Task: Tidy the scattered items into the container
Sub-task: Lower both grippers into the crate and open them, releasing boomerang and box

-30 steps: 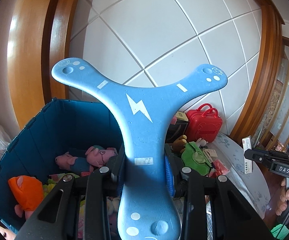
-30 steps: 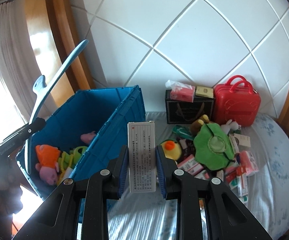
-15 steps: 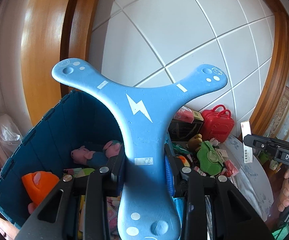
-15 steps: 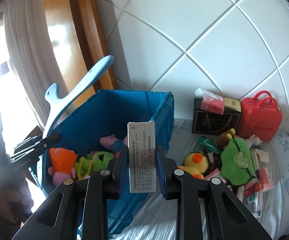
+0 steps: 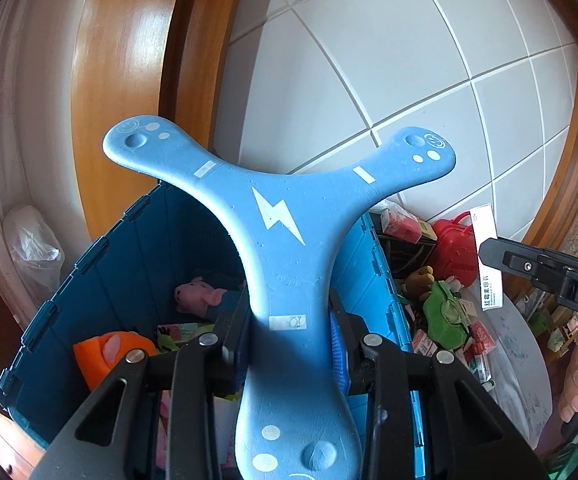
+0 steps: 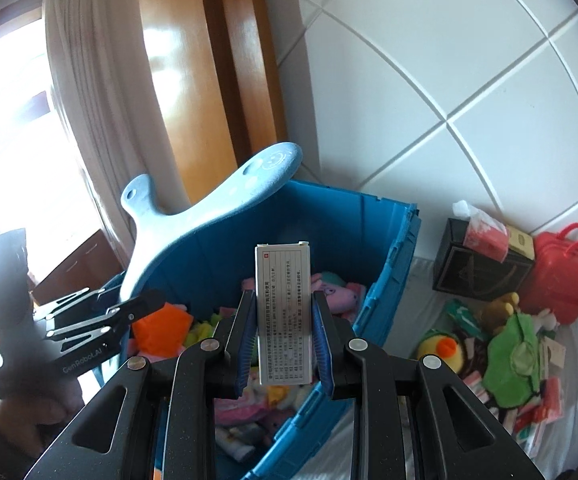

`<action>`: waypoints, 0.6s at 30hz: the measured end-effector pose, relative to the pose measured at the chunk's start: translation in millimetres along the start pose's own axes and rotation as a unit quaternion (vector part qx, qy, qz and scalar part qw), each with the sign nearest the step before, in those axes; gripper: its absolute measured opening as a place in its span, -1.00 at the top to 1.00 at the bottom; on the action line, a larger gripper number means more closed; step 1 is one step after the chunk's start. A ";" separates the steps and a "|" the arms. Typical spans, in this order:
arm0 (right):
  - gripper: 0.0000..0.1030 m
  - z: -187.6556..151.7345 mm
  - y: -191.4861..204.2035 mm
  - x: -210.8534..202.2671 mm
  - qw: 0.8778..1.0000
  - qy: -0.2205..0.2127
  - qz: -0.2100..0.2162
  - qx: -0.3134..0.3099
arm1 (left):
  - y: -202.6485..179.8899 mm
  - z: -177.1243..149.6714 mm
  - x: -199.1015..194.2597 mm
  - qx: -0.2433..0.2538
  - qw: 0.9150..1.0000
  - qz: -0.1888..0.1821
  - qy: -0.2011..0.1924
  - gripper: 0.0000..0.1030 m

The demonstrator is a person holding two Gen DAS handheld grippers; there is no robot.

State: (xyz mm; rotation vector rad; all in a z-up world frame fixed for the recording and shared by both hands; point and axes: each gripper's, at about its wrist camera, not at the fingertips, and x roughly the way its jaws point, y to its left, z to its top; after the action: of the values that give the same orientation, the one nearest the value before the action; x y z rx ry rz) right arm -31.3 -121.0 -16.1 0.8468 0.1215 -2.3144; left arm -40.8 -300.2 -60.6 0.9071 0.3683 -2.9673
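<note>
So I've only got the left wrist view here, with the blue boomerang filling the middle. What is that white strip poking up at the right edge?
Observer: It is a white printed box, upright between the right gripper pads, which are shut on it.
Operator: Is that box over the bin yet?
Observer: In the right wrist view it lines up with the open blue bin; its height above the bin I cannot tell.
Operator: The boomerang hides the bin floor from me. What lies there?
Observer: Plush toys, among them a pink pig and an orange toy.
Operator: Anything left outside?
Observer: Yes, a yellow duck lies on the sheet beside the bin.
</note>
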 end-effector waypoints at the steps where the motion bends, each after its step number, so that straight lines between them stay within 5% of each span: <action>1: 0.50 1.9 3.7 3.6 1.000 0.001 0.003 -0.001 | 2.5 0.2 0.1 -0.001 1.000 0.001 0.000 0.38; 18: 0.50 16.6 37.3 37.9 1.000 0.010 0.022 -0.020 | 27.7 -3.3 6.0 0.001 1.000 0.018 0.016 0.38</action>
State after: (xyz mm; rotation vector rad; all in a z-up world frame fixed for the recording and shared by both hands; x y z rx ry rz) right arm -39.0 -176.0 -21.0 0.8433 0.1564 -2.2555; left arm -41.7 -326.1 -72.6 0.9506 0.3465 -2.9250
